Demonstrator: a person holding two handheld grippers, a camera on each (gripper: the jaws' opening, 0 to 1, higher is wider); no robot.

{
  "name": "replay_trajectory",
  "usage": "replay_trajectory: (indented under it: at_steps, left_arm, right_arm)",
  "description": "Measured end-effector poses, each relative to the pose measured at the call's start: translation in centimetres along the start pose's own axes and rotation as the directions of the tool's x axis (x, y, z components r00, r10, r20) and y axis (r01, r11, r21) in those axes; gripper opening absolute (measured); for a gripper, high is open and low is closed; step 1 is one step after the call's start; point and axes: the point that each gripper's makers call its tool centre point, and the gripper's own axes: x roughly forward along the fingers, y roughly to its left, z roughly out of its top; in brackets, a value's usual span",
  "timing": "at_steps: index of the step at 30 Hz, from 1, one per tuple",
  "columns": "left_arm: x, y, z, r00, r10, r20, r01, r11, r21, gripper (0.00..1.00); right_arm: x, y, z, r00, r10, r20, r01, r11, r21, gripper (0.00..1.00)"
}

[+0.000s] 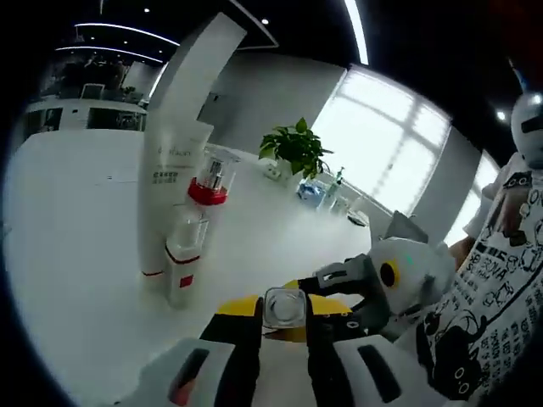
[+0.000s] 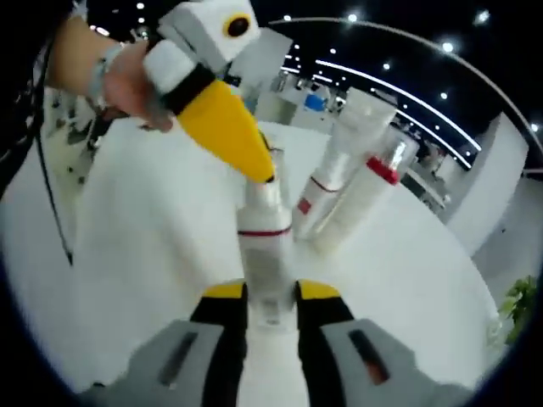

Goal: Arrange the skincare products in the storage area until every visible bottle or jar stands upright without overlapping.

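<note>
White bench carrying tall tube and two red-collared pump bottles, all standing upright at 10 o'clock in left gripper view. Left hand-held gripper pinching clear-capped bottle at top. Right hand-held gripper clamping same bottle's body, red band showing at 12 o'clock.

Red-banded white bottle, yellow-tipped claw

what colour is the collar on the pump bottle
Red, clearest in the left gripper view on the pump bottle.
</note>
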Motion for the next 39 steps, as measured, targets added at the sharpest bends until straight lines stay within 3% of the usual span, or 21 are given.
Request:
replay_trajectory:
  at_steps: [3, 9, 16, 18, 21, 26, 39]
  left_arm:
    - [0.2, -0.1, 0.3, 1.000, 0.001, 0.018, -0.001, 1.000, 0.001, 0.19]
    - [1.1, -1.3, 0.2, 0.999, -0.041, 0.023, 0.040, 0.998, 0.056, 0.20]
    - [1.2, -1.8, -0.1, 0.997, -0.076, 0.016, 0.073, 0.987, 0.142, 0.22]
    - [0.8, -2.1, -0.5, 0.993, -0.119, -0.002, 0.119, 0.985, 0.127, 0.23]
    - [0.1, -1.8, -0.5, 0.991, -0.135, 0.000, 0.134, 0.985, 0.107, 0.25]
    - [-0.5, -0.6, -1.0, 0.995, -0.097, 0.011, 0.095, 0.990, 0.108, 0.31]
    - [-0.6, 1.3, -3.1, 0.999, -0.033, -0.022, 0.035, 0.996, 0.086, 0.27]
  right_arm:
    - [0.1, 0.6, 0.1, 0.998, 0.051, 0.021, -0.053, 0.994, 0.095, 0.19]
    - [0.5, 1.7, -0.1, 0.995, 0.077, 0.068, -0.088, 0.979, 0.186, 0.19]
    - [0.6, 1.9, 0.0, 0.993, 0.079, 0.093, -0.094, 0.979, 0.179, 0.19]
    - [0.6, 2.0, -0.1, 0.992, 0.086, 0.093, -0.101, 0.982, 0.162, 0.19]
    - [0.5, 2.0, -0.1, 0.991, 0.090, 0.101, -0.106, 0.981, 0.163, 0.19]
    - [0.6, 2.0, 0.0, 0.988, 0.114, 0.101, -0.129, 0.979, 0.156, 0.20]
    - [0.2, 1.4, -1.3, 0.993, 0.110, 0.052, -0.117, 0.980, 0.162, 0.23]
